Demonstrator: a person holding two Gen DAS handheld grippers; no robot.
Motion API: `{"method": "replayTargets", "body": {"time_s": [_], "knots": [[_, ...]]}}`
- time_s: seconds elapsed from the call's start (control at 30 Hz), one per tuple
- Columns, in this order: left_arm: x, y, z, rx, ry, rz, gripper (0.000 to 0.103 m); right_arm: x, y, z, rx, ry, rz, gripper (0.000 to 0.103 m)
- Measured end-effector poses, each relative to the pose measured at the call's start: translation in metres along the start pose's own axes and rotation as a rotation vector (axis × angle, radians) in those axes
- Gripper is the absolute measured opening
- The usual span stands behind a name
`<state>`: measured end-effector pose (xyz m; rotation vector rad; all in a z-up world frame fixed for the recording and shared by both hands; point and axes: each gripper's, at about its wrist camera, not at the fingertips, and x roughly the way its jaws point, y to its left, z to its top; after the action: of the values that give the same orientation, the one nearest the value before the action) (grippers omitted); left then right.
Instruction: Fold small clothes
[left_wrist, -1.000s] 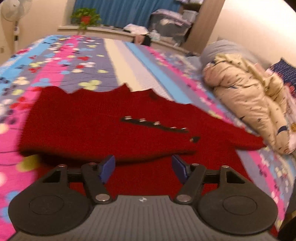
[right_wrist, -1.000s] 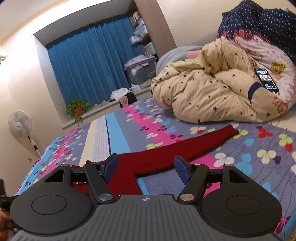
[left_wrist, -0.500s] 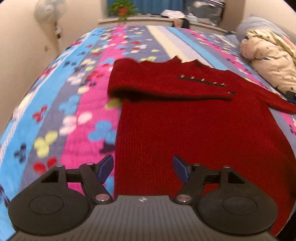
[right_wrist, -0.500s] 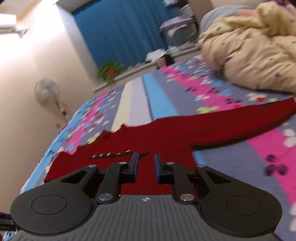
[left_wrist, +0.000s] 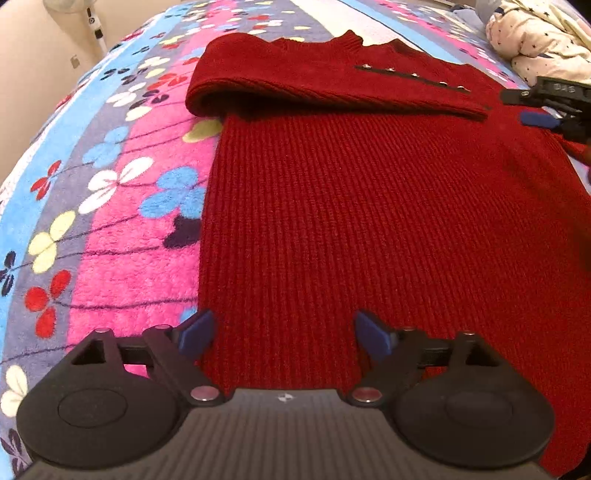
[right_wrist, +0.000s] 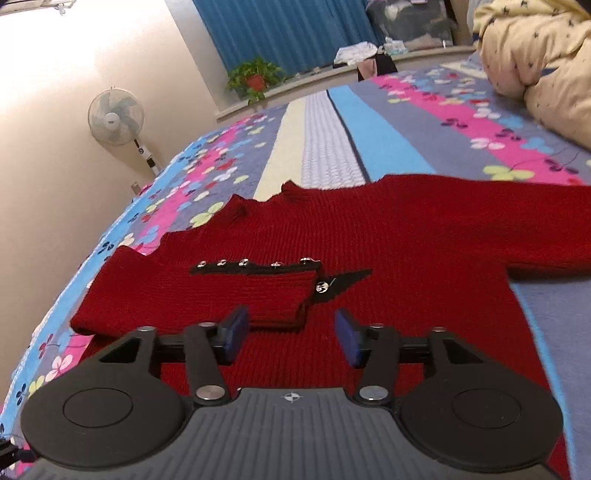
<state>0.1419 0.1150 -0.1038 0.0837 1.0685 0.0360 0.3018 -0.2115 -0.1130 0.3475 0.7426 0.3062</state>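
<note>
Fleece, striped in pink, blue and grey with clover-like flowers: bedspread (left_wrist: 110, 229) covering the whole bed. Near its far right side, a cream quilt (right_wrist: 535, 62) with dark stars, bunched in a heap well apart from the knitwear. Beyond the bed, blue curtains (right_wrist: 295, 33), a potted plant (right_wrist: 255, 75) on the sill, and a white standing fan (right_wrist: 115, 117) by the wall.

Spread flat on the bedspread, front up: red ribbed sweater (left_wrist: 369, 221), hem toward the cameras, collar toward the far end. One sleeve (right_wrist: 192, 295) folded across the chest, its cuff lying near the middle, trimmed in black with a row of small silver buttons (right_wrist: 243, 263). Other sleeve (right_wrist: 517, 221) stretched straight out to the right over the bedspread.

Above the sweater's lower left edge: left claw (left_wrist: 284, 332), blue pads wide apart after just opening further, knit visible below the gap, nothing gripped. Above the chest, just short of the folded cuff: right claw (right_wrist: 291, 336), jaws parted after just reopening, nothing between them. Same right claw visible at the right edge of the left wrist view, over the sweater's right shoulder area.
</note>
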Motion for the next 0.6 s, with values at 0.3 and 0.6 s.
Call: {"method": "replayTargets", "body": {"time_s": [0.3, 0.6], "knots": [[0.006, -0.004, 0.003, 0.021, -0.013, 0.008, 0.092, 0.061, 0.02, -0.005, -0.106, 0.024, -0.021, 0.019], [0.01, -0.006, 0.004, 0.03, -0.016, 0.017, 0.093, 0.003, 0.01, 0.047, -0.116, -0.318, -0.108, 0.006]]}}
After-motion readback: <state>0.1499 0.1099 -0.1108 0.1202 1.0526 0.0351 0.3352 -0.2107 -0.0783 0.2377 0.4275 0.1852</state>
